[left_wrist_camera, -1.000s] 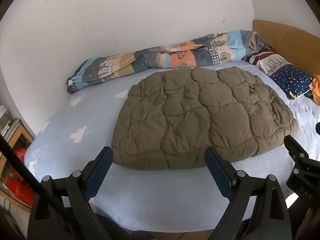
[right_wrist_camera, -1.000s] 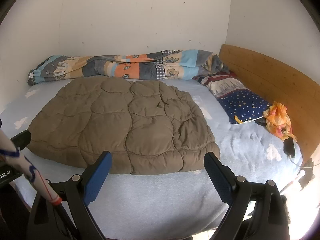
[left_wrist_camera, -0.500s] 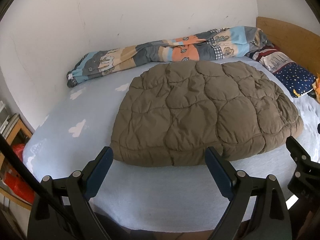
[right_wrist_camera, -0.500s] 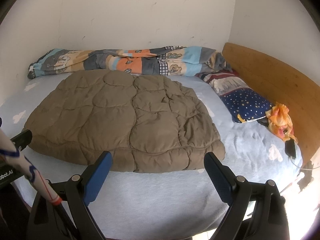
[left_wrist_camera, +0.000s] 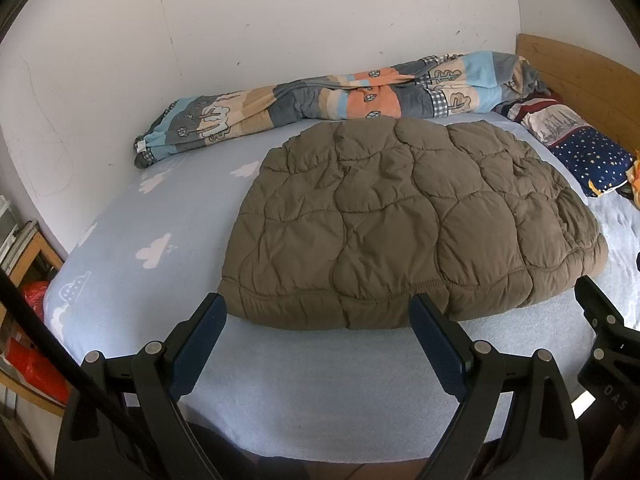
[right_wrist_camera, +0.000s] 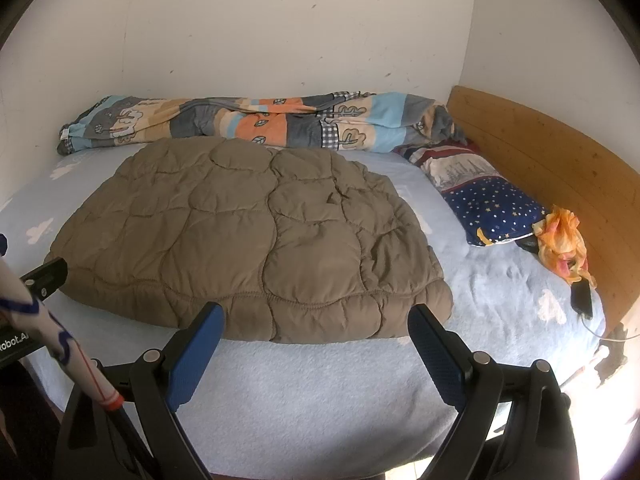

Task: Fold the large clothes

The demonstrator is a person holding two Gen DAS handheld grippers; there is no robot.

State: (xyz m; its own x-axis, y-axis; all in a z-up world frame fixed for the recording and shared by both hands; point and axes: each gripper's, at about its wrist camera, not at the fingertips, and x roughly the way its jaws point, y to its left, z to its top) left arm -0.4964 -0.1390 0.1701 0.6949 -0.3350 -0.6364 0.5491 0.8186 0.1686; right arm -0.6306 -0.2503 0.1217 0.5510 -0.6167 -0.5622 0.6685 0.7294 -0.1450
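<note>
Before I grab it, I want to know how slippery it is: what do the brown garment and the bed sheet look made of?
The brown quilted garment looks like smooth synthetic shell over puffy filling: stitched bulging cells, faint sheen. Probably slick. The light blue sheet looks like a matte, fuzzy fleece or terry, judging by its nubby surface.

right claw (left_wrist_camera: 600, 320) mostly cut off at left cam's edge. phone (right_wrist_camera: 582, 295) part hidden under orange cloth (right_wrist_camera: 560, 240). shelf (left_wrist_camera: 24, 264) contents too blurry to id.
</note>
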